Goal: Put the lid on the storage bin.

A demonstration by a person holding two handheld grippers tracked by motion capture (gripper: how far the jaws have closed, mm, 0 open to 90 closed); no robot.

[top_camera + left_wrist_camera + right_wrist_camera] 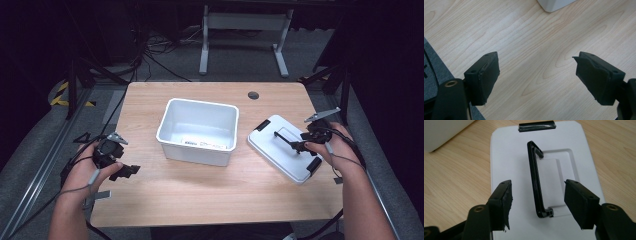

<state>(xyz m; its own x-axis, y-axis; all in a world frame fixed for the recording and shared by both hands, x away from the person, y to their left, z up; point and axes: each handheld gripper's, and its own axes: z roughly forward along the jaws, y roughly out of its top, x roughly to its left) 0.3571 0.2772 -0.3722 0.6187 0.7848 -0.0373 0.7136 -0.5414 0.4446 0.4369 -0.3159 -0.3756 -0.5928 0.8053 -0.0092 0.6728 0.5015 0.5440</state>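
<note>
— Grippers first: where does each one sit?

— In the high view the left gripper (pixel 120 170) is at the lower left of the frame, held in the person's left hand (pixel 82 172) over bare wood near the table's (pixel 200 190) left edge. The right gripper (pixel 295 146) is at the right, over the white lid (pixel 280 150).

— And the jaws?

— Both pairs are spread. In the left gripper view the jaws stand wide apart with only wood grain between them, and a corner of the white bin (pixel 554 5) shows at the top edge. In the right gripper view the jaws stand either side of the lid's raised black handle (pixel 535 182), with a gap on each side.

— Where do the bin and lid lie?

— The bin (pixel 197 132) stands open at the centre of the frame. The lid lies flat on the table to its right, apart from it, with a black latch (pixel 536 126) at its far end.
</note>
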